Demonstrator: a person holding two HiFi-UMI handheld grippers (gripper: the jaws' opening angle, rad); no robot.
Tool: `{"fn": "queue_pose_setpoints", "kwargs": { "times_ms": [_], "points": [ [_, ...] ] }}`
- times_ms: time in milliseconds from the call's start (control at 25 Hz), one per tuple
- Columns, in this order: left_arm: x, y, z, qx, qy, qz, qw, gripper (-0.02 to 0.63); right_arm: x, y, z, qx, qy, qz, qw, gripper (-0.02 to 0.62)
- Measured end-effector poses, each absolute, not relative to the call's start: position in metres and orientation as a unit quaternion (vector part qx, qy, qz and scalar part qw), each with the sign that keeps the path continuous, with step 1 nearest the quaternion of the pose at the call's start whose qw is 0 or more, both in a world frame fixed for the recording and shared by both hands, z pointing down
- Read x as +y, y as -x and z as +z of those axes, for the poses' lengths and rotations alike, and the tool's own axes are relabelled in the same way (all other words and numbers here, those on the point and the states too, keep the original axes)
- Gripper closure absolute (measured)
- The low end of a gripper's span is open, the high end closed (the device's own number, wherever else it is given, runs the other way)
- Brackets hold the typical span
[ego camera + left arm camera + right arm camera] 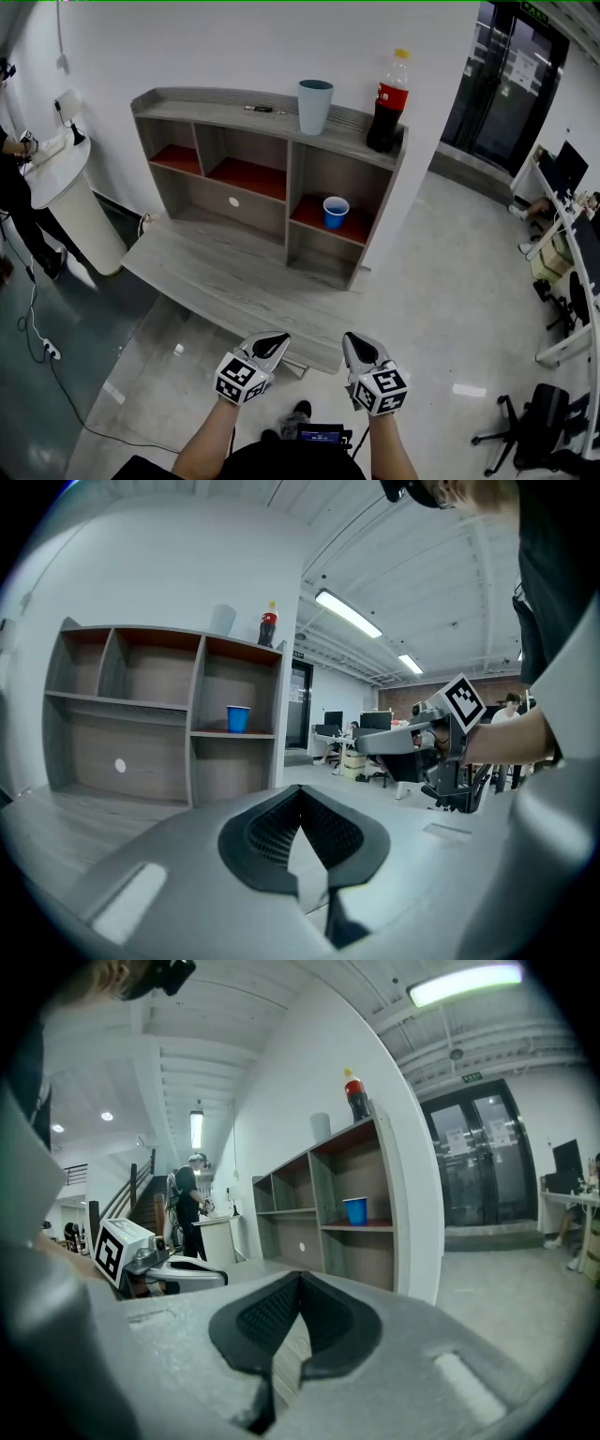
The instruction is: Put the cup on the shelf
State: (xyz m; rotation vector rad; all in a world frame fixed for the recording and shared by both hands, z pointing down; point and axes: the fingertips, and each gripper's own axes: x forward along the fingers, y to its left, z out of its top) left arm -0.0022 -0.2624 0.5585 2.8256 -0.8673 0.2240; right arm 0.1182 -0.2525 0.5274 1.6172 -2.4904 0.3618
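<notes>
A small blue cup (pixel 336 212) stands upright on the red shelf board in the right-hand compartment of the grey shelf unit (pixel 264 132). It also shows as the blue cup (pixel 238 719) and the blue cup (pixel 355 1210) in the two gripper views. My left gripper (pixel 273 345) and right gripper (pixel 355 348) hang side by side, low and well in front of the unit's wide bottom ledge (pixel 225 277). Both are shut with nothing between their jaws. The left gripper (pixel 300 791) and right gripper (pixel 300 1277) point toward the shelf.
On the unit's top stand a pale blue tumbler (pixel 314 106) and a cola bottle (pixel 388 100). A person (pixel 17 187) stands at a white round counter (pixel 66 202) at the left. A cable (pixel 42 347) lies on the floor. Office chairs (pixel 534 431) and desks are at the right.
</notes>
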Motion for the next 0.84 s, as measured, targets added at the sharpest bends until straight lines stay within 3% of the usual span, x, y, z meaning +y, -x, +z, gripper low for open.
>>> {"fn": "queue_pose_setpoints", "kwargs": {
  "times_ms": [840],
  "points": [
    [-0.202,0.018,0.568,-0.281,-0.954,0.06,0.09,0.604,-0.186,-0.095,0.532,-0.828,-0.547,0.103,0.07,0.594]
  ]
}}
